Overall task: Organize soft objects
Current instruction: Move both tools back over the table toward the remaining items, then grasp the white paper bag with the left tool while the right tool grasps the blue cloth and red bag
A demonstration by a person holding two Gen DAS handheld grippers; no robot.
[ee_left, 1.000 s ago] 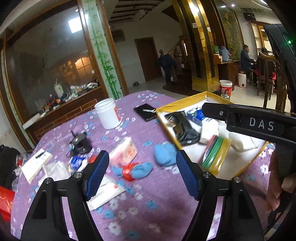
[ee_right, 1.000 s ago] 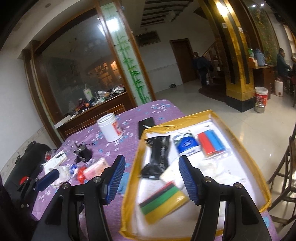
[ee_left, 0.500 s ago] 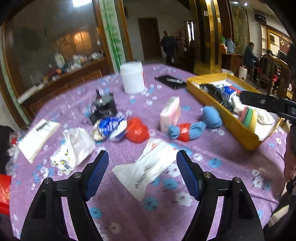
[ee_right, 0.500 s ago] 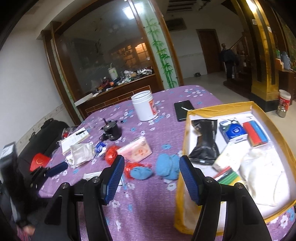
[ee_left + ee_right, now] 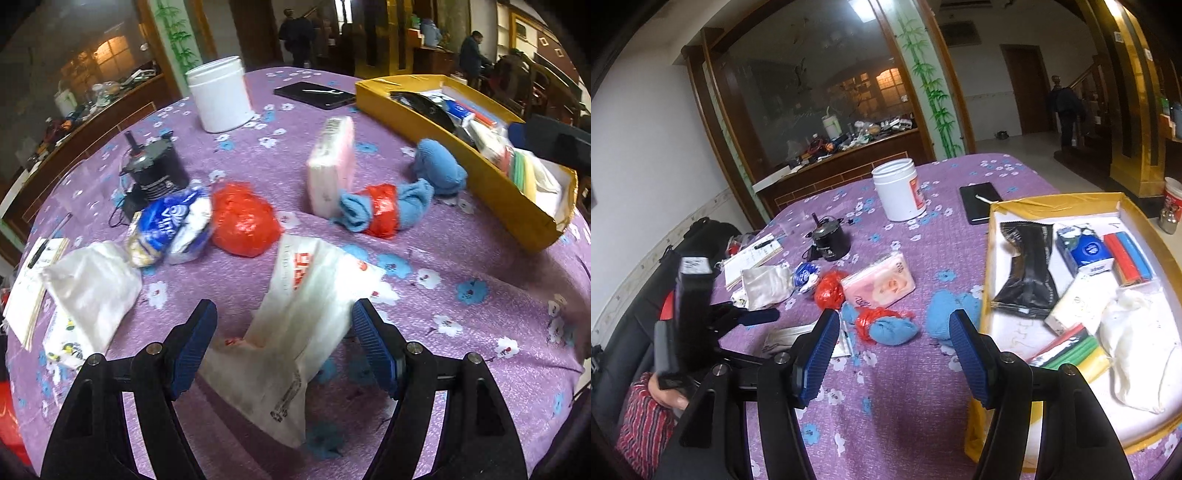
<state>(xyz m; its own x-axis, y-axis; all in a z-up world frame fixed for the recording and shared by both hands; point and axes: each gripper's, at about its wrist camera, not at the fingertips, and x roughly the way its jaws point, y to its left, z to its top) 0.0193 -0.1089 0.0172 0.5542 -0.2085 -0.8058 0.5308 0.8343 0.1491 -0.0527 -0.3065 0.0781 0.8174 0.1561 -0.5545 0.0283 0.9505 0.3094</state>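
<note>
Your left tongs (image 5: 282,338) stand spread, straddling the flat white pouch (image 5: 295,325) on the worktop (image 5: 461,332), apparently lined up to pinch it. Your right tongs (image 5: 894,349) hang spread and empty beside the yellow tray (image 5: 975,435), where sorted soft items already lie. Blue socks (image 5: 388,206) are not yet sorted.

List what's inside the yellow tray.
In the yellow tray: a black packet, blue tissue pack, red-and-blue strips, white box, green-yellow bundle, white cloth. Anything beneath these is hidden.
</note>
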